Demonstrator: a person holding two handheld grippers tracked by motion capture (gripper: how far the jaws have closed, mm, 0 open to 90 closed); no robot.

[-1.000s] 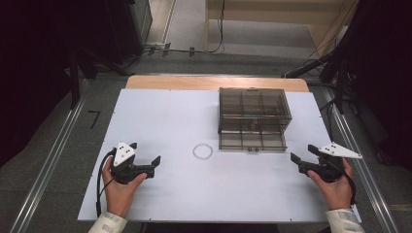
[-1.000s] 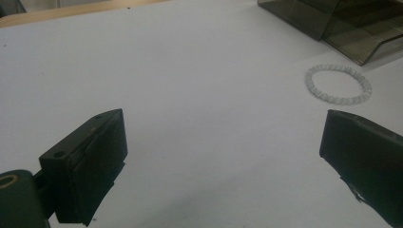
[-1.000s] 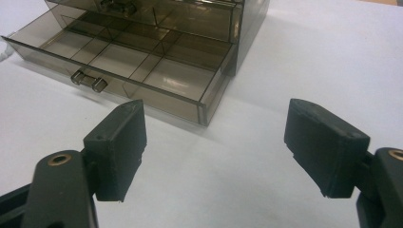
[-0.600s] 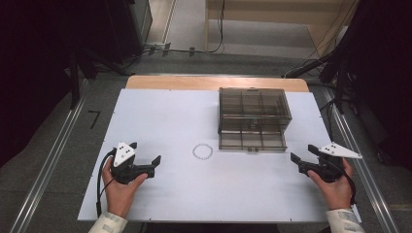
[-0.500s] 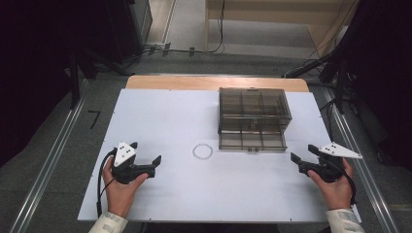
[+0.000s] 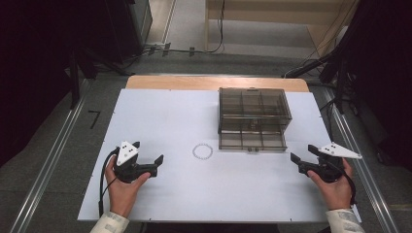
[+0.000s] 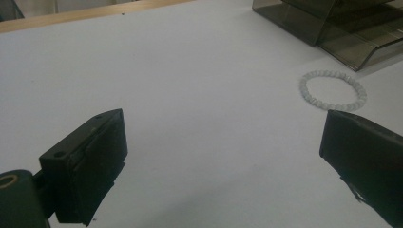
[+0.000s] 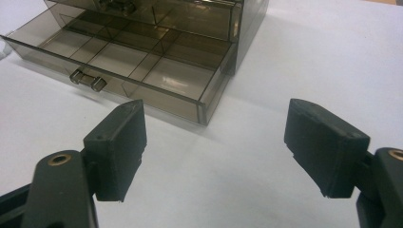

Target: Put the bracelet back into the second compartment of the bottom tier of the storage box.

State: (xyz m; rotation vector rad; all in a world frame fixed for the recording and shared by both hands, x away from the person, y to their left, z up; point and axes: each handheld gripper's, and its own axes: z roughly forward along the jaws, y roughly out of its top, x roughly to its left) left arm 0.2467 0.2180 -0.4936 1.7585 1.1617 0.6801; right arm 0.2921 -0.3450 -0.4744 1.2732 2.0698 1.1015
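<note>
Bracelet, a ring of pale beads, lay flat mid-table toward the near edge, unmoved over the last second. Left gripper had crept slightly toward it, jaws wide, empty. Drawer box stood beyond, bottom drawer out. Right gripper unchanged, wide, empty.

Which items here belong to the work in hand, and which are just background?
In play:
white beaded bracelet
smoky transparent plastic drawer box, bottom drawer pulled open
left gripper, open
right gripper, open

Background:
white table
black cables on the floor
</note>
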